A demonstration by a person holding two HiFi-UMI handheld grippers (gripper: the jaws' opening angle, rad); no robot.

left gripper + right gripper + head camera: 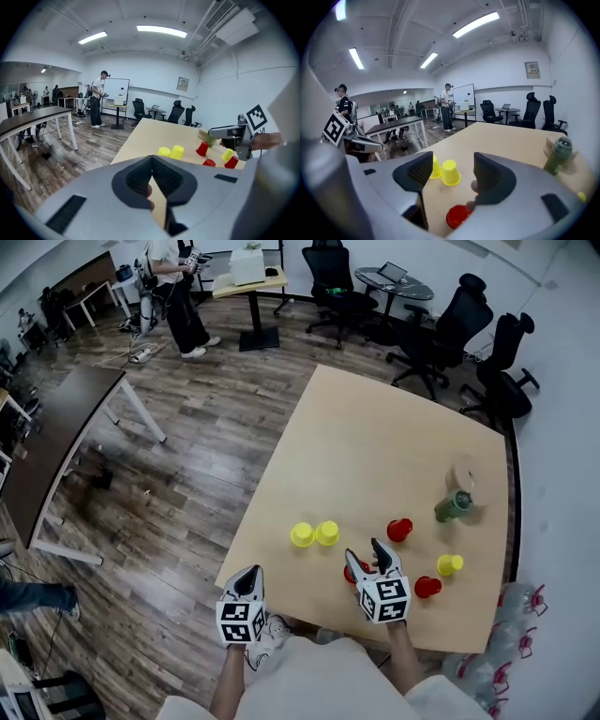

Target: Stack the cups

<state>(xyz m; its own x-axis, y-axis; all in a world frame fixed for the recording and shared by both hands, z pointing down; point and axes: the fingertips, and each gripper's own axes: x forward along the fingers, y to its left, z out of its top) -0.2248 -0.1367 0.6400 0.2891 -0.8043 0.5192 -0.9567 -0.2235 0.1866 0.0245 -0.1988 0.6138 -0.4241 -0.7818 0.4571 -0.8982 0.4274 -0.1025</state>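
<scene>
Red cup under wide-parted right tool (left tool closed)

The table is pale tan. Three yellow cups and three red cups stand out against it, beside a green bottle. The floor is brown wood-grain planking. The left hand-held gripper and right hand-held gripper are grey with black ribbed pads; their cubes are white with black square markers. The chairs are black.
</scene>
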